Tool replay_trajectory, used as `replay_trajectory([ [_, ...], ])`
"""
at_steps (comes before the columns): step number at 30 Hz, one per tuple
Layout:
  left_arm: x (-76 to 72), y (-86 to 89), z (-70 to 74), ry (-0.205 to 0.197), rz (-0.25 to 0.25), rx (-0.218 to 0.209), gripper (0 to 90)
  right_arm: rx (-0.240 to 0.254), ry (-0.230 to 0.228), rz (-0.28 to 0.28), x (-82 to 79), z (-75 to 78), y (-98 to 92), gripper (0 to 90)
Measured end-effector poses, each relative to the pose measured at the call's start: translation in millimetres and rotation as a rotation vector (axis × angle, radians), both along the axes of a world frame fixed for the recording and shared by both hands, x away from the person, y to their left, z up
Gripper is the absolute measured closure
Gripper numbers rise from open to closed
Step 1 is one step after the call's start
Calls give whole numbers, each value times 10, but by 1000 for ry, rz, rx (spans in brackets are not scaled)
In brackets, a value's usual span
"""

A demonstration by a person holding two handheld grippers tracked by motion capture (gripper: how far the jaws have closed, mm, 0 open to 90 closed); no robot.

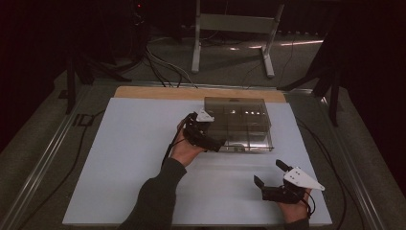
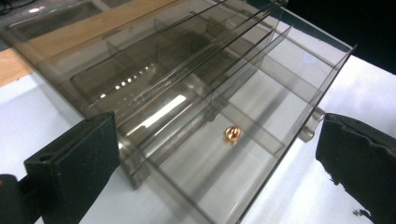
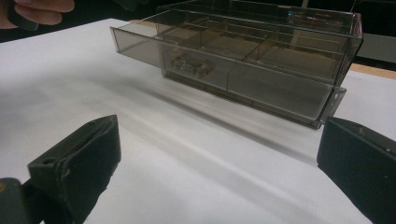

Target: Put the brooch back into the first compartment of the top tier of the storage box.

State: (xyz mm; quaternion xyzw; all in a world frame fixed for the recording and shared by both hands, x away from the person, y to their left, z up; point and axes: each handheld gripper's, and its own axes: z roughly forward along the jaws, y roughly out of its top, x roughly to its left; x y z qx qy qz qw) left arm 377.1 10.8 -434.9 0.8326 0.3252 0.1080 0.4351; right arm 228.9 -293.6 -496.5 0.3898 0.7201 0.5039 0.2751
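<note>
Nearest the person, the right hand-held gripper (image 1: pixel 270 175) sits low over the white surface (image 1: pixel 124 158), close to the near edge. Its jaws are spread wide and hold nothing. The box lies ahead of it, and only bare white sits between them. Farther out, the left hand-held gripper (image 1: pixel 207 139) is right at the clear box (image 1: pixel 239 122), by its near left corner. Its jaws are spread wide too, with nothing pinched. In the left gripper view they stand on both sides of the box's corner, but I cannot tell if they touch it. The box is a see-through case with a drawer (image 3: pixel 233 79) that looks pulled out a little toward the person. The long side of the box runs left to right across the surface. The drawer has a small clear handle (image 3: pixel 191 65) on its front. Inside one of the drawer's little rooms lies a tiny gold thing (image 2: pixel 231 134), too small to name. So the left hand is much nearer the box than the right. My guess is the left one will steady or grip the box, and the right would have to reach forward to get to the handle. Past the box is a wood strip (image 1: pixel 158 92), then dark floor.
</note>
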Motion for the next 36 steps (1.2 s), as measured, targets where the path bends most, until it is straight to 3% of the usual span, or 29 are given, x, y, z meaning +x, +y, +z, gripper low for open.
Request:
replay_trajectory([
  [14, -33, 284, -33, 11, 40, -7, 3, -3, 1, 2, -1, -3, 5, 1],
  [24, -145, 425, 41, -35, 55, 28, 3, -5, 4, 5, 1, -5, 6, 1],
  [36, -268, 692, 70, -53, 84, 19, 3, -4, 6, 6, 2, -7, 11, 1],
])
